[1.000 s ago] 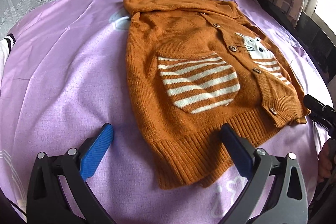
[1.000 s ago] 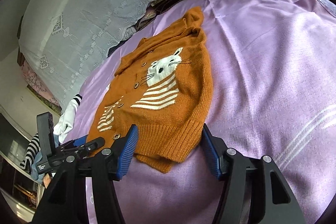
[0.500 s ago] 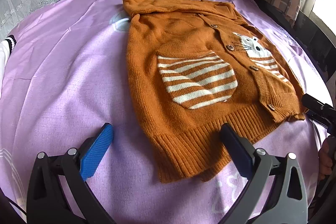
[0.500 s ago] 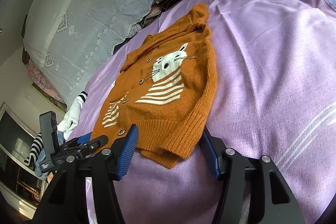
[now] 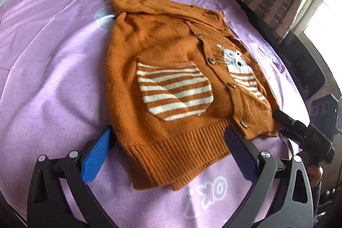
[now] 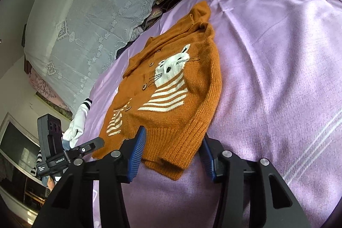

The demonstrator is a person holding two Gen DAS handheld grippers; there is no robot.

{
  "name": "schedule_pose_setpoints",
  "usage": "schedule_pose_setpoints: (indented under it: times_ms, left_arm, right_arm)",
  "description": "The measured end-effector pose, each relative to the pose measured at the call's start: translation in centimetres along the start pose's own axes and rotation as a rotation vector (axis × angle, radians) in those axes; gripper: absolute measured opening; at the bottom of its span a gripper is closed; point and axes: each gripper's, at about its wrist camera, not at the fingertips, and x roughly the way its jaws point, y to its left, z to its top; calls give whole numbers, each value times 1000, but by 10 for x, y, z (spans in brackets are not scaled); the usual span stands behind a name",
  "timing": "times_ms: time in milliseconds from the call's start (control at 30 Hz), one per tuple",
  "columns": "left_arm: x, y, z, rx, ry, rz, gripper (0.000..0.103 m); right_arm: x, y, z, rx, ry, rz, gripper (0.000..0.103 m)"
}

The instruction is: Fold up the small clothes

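Both tongs are being set at the near hem of the orange knit cardigan [image 5: 171, 69], which is lying flat on the purple bedsheet [image 5: 53, 57]. Right gripper [image 6: 173, 151] jaws have just been closing around the hem's right corner, not yet visibly pinching; left gripper [image 5: 168, 155] is being held wide, empty, so lifting is being prepared.

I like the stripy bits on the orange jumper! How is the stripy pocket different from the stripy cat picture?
The striped knitted pocket patch has only orange and white stripes; the white knitted cat picture has a white head with ears, dark eyes and whiskers above its stripes. In the left view, the pocket lies left of the row of brown buttons; the cat lies right of it. Both sit on the front of the orange knitted cardigan and share the same stripes.
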Motion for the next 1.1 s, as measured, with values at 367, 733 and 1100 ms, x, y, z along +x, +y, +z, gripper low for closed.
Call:
schedule_pose_setpoints:
  times_ms: [367, 733, 1100]
  left_arm:
    - [-7, 34, -2, -200, 2, -328, 89]
    - [-5, 31, -10, -200, 27, -352, 70]
    - [10, 45, 6, -256, 32, -380, 64]
  right_arm:
    - [-2, 0, -4, 17, -9, 22, 49]
    - [-2, 0, -4, 17, -8, 22, 48]
    - [-3, -2, -4, 31, -12, 24, 45]
